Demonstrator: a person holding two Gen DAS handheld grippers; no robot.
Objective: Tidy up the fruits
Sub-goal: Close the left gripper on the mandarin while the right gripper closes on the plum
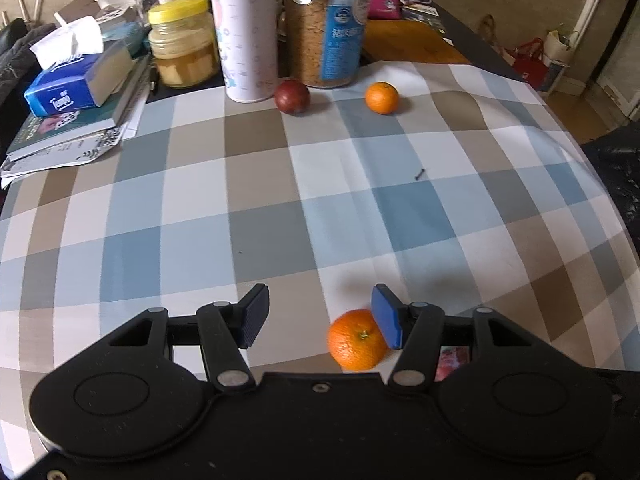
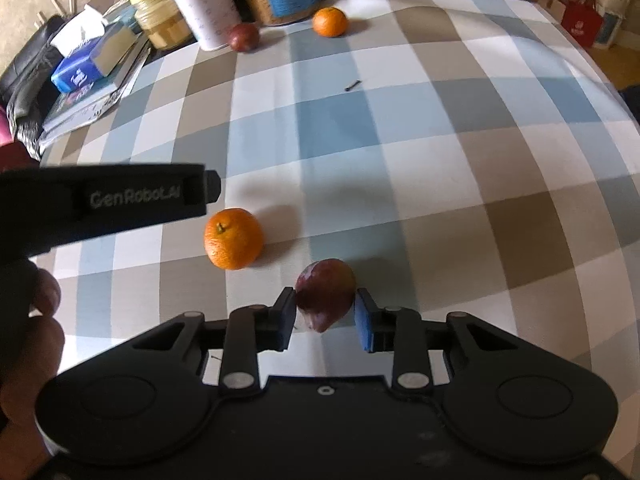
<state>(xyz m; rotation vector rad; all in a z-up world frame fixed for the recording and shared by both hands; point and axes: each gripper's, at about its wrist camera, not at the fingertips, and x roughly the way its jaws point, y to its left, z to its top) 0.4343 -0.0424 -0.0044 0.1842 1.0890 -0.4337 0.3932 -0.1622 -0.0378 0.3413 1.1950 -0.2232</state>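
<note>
Left wrist view: the left gripper (image 1: pixel 316 318) hangs over the checked cloth (image 1: pixel 240 184) with its jaws apart; the near orange (image 1: pixel 356 340) lies against the inner face of the right-hand pad (image 1: pixel 386 316), while the other pad stands clear, so nothing is gripped. A second orange (image 1: pixel 382 98) and a dark red fruit (image 1: pixel 292 97) rest well apart from it at the far edge of the cloth, near the jars (image 1: pixel 328 28). Right wrist view: the right gripper (image 2: pixel 324 316) has its jaws closed in on a plum (image 2: pixel 326 294); both pads appear to meet its flanks, though contact on the blue side is not certain. The near orange sits just beside it, under the left gripper's body. Judged handling: the fruits are light, round and prone to rolling; the orange's pebbled peel should give fair purchase, the plum's smooth, softer skin bruises easily. Each is best taken across its widest girth with gentle pressure.
</note>
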